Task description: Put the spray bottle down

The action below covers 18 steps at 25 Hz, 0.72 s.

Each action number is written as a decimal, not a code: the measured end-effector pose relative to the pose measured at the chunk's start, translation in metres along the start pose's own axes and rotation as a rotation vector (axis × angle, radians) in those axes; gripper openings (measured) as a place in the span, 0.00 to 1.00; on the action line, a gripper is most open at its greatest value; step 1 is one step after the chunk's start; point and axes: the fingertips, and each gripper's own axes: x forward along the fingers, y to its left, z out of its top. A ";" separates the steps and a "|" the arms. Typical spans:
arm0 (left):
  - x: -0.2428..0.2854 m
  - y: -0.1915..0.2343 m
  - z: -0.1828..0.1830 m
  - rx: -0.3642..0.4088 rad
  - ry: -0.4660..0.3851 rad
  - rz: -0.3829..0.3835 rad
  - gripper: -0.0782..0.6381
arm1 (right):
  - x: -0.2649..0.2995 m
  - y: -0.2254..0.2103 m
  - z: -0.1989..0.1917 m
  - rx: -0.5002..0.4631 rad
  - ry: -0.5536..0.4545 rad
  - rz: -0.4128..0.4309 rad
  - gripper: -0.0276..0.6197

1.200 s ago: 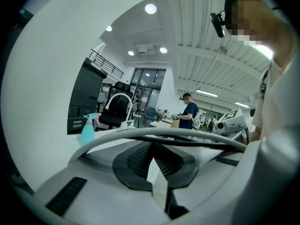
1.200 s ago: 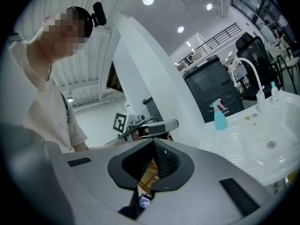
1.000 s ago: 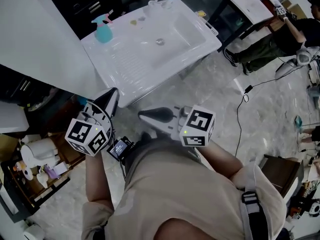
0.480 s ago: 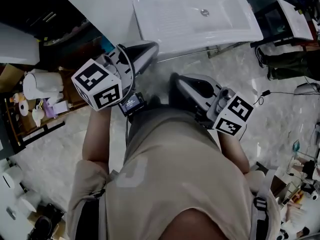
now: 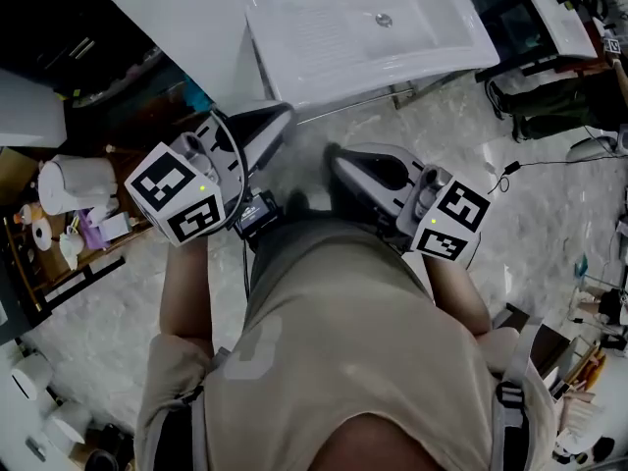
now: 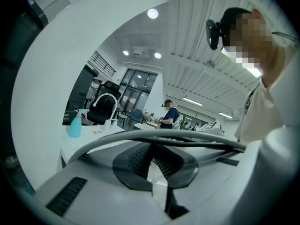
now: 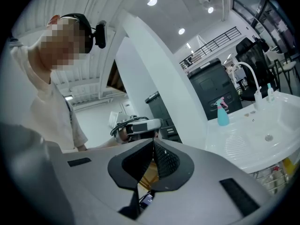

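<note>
On white sink top — spray bottle upright; marble floor below.

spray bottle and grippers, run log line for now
spray bottle: upright on sink unit | left gripper: shut, empty | right gripper: shut, empty | bottle: held by neither

An open-plan lab-like office: freestanding white sink, work desk, office chair, cable across marble floor.
</note>
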 end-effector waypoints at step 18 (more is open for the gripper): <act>0.038 -0.040 0.006 -0.011 -0.070 -0.092 0.12 | -0.033 -0.010 0.003 0.006 -0.048 -0.050 0.07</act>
